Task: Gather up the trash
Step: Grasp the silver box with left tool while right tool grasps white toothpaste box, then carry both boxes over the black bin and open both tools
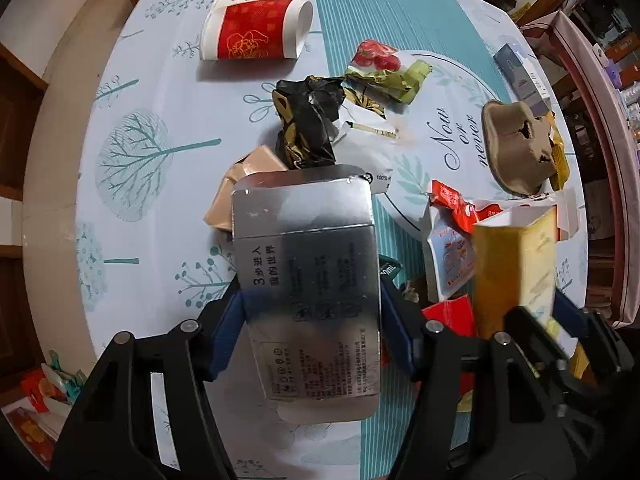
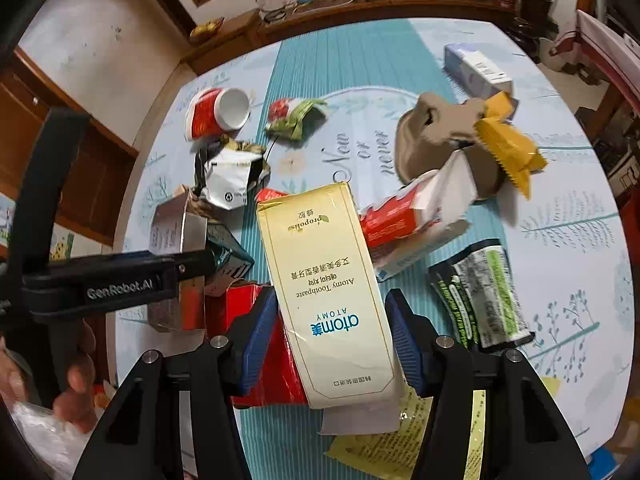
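Observation:
My left gripper [image 1: 312, 304] points down over the table and is shut on a silver carton [image 1: 308, 280], its blue pads pressing both long sides. My right gripper [image 2: 331, 304] is shut on a cream toothpaste box [image 2: 324, 280], which also shows as a yellow box [image 1: 516, 264] at the right of the left wrist view. Loose trash lies on the tablecloth: a tipped red paper cup [image 1: 256, 28], a black crumpled wrapper [image 1: 308, 120], a green and red wrapper [image 1: 380, 68], a brown pulp tray [image 1: 516, 148] and a torn red and white packet [image 1: 452, 208].
A green and black pouch [image 2: 480, 292], a yellow wrapper [image 2: 508, 148] and a white and blue box [image 2: 476, 68] lie to the right. A red box [image 2: 256, 312] and a yellow leaflet [image 2: 372, 444] lie under my right gripper. A hand [image 2: 76, 380] holds clear plastic at lower left.

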### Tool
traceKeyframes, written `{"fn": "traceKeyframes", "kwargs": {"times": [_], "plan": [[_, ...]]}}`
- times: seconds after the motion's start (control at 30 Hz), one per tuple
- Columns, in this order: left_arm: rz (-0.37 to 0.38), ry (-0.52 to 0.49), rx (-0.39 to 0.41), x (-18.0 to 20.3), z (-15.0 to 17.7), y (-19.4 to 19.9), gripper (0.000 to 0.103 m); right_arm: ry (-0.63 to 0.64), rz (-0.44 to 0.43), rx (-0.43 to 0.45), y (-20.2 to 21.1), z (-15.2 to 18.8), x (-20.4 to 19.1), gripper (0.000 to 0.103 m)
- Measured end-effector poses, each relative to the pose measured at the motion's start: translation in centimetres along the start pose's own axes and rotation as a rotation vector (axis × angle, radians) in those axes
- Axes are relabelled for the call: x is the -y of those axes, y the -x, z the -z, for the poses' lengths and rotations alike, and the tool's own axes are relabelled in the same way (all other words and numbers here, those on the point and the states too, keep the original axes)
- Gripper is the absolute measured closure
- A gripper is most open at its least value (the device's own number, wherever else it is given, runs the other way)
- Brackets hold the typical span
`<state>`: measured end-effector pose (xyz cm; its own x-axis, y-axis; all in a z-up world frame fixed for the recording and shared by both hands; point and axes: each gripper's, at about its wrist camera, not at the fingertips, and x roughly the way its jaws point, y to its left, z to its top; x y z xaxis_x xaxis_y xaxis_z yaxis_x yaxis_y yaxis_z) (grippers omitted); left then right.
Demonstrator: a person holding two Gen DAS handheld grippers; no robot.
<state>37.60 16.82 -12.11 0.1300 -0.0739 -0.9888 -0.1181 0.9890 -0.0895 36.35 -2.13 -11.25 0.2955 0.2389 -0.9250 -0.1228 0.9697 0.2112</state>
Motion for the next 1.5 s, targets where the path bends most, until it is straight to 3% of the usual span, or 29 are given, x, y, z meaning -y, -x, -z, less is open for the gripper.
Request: {"fn": "traceKeyframes", "kwargs": {"times": [0.23,0.4,0.57,0.8,1.1,1.27,1.5], "plan": [[0.012,-0.041,0.063,0.7,2.5,4.1,0.044,-0.041,-0.044,0.064,4.8,0.5,0.3,0.049],[0.033,-0.052,0.113,1.8,7.0,8.3,0.044,-0.024,-0.083,0.099,9.3,2.6,0.2,0.049],[0.062,-0.007,0.165,3.7,13.7,11.8,0.044,0.009,-0.172,0.103,13.7,7.6,1.8,0.049],[0.093,0.104,0.202,7.3,23.5,13.1,0.044,0.081,-0.247,0.039,16.8,16.8,5.0,0.049],[0.062,0.106,0.107,11.5,34.0,10.3,0.044,0.085,-0.265,-0.086,16.7,26.7,9.3,0.049],[0.035,0.058,0.055,12.6,37.3,7.3,0.044,0.038,-0.265,-0.165,14.0,31.0,11.2,0.049],[0.020,0.019,-0.011,12.4,39.1,-0.6,0.044,-0.063,-0.217,-0.252,7.1,35.1,13.8,0.049]]}}
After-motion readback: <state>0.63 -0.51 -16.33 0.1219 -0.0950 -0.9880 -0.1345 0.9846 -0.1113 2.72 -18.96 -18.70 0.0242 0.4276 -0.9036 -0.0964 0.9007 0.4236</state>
